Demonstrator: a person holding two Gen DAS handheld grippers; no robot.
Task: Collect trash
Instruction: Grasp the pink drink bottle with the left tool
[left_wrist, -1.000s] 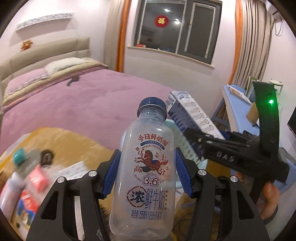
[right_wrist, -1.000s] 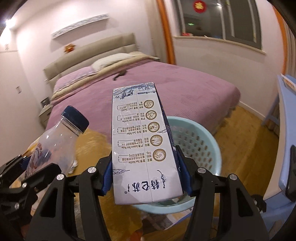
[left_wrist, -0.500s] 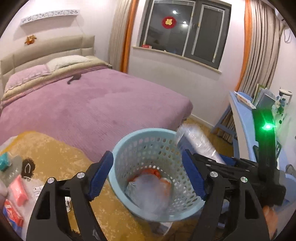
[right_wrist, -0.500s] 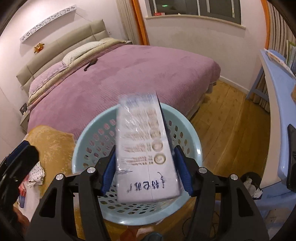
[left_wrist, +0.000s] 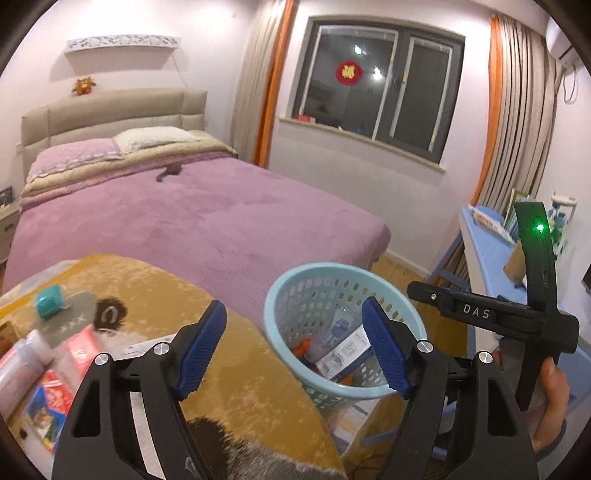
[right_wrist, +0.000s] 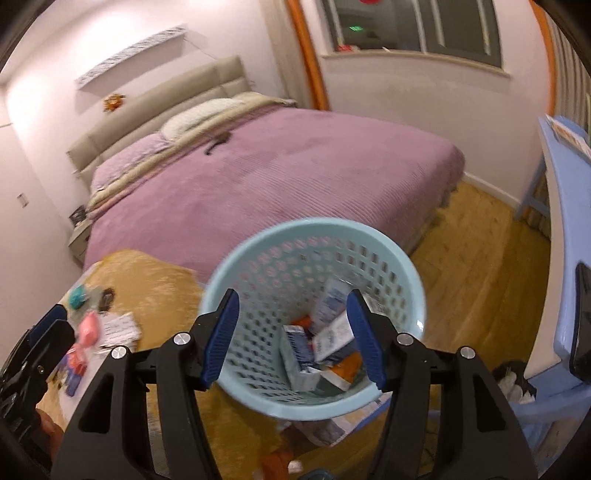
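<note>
Both pairs of blue-padded jaws stand released with nothing between them: the left gripper (left_wrist: 293, 347) hangs over the edge of the counter (left_wrist: 236, 387), which is covered in a mustard-yellow velvety cloth, and the right gripper (right_wrist: 293, 334) hovers directly above the pale blue perforated plastic basket (right_wrist: 369, 240). Seen from the left wrist, this basket (left_wrist: 291, 291) sits just beyond the counter's right edge, between it and the bed with the purple cover (left_wrist: 207, 225). Inside lie the discarded things: a white and blue milk carton (right_wrist: 330, 334) leaning on a second white and blue carton (right_wrist: 297, 350), with orange scraps under them; a clear plastic piece (left_wrist: 341, 319) shows in the left view, though what it is cannot be told. More litter rests on the counter's left part: a small teal object (left_wrist: 50, 301), a pink packet (left_wrist: 83, 349) and a red and blue printed packet (left_wrist: 50, 402). At the right edge of the left view a person's hand (left_wrist: 552, 402) grips the black handle of the right gripper, whose green light is lit. A light blue desk (right_wrist: 565, 221) stands along the right wall
</note>
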